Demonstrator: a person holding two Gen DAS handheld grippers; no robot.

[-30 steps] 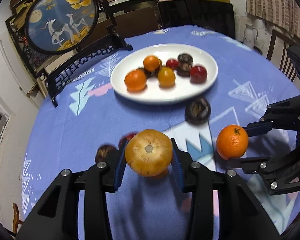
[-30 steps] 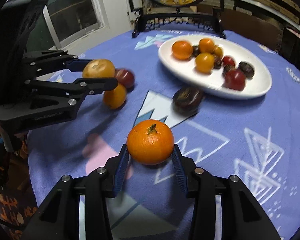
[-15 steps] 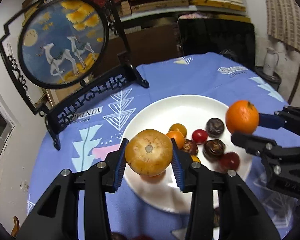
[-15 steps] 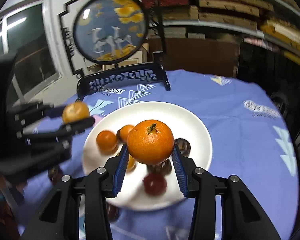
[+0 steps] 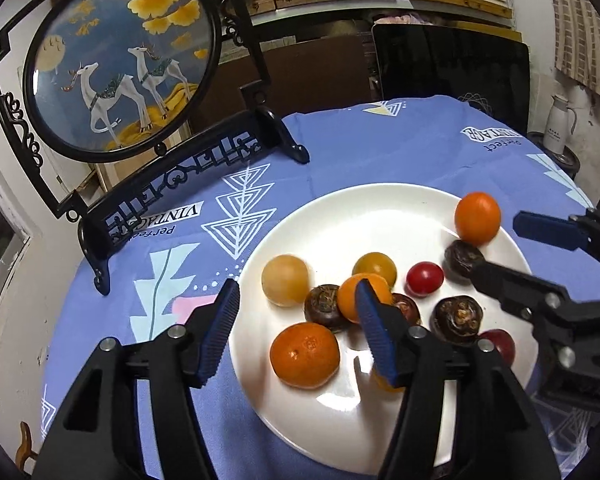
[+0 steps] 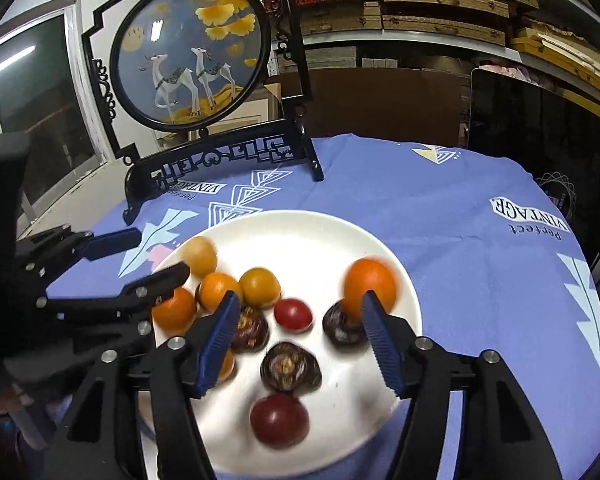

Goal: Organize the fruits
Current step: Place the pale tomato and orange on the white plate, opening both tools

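A white plate [image 5: 364, 208] [image 6: 300, 236] on the blue tablecloth holds several fruits. My left gripper [image 5: 296, 332] is open and empty over the plate's left edge. A pale yellow fruit [image 5: 285, 285] [image 6: 199, 257] lies on the plate just ahead of it. My right gripper [image 6: 300, 340] is open and empty over the plate's near side. An orange [image 6: 370, 286] [image 5: 477, 218], blurred, sits at the plate's right part just beyond its right finger. Other oranges [image 5: 305, 355], red fruits [image 6: 279, 420] and dark brown fruits [image 6: 290, 366] lie in the plate.
A black framed round deer picture on a stand [image 5: 120, 60] [image 6: 192, 52] stands on the table behind the plate. A dark chair back [image 5: 452, 72] is beyond the table's far edge. A white flask [image 5: 558, 124] stands at far right.
Both grippers have opened. The left one let the pale yellow fruit go onto the plate; the right one let the orange go onto the plate. Both now sit lower over the plate.
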